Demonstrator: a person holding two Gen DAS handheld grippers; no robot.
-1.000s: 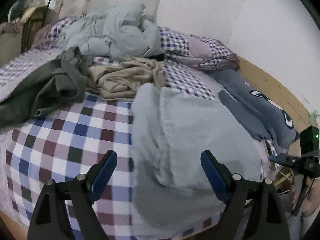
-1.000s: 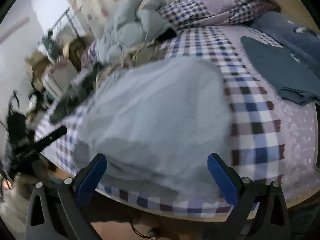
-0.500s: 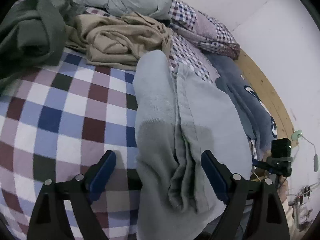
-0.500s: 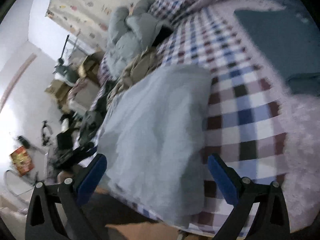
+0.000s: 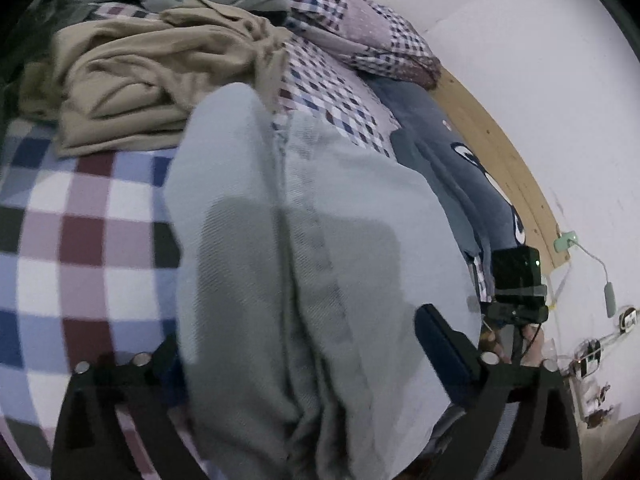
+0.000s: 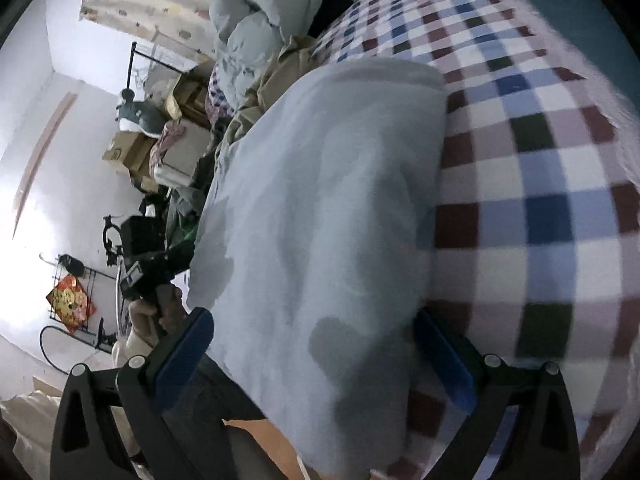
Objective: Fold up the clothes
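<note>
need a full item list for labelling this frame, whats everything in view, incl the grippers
light blue garment: 1, pale blue-grey, laid along the bed's near edge, between both grippers' fingers
checked bedsheet: 1, white, blue and maroon, covers the bed
beige garment: 1, tan, crumpled behind the light blue one
grey-blue pile: 1, pale, bunched at the far end
checked pillow: 1, by the wall
navy garment: 1, dark blue with a white print, along the wooden bed frame
cardboard boxes: several, brown, beside the bed
left gripper: black with blue pads, open, jaws just been opening
right gripper: black with blue pads, open
</note>
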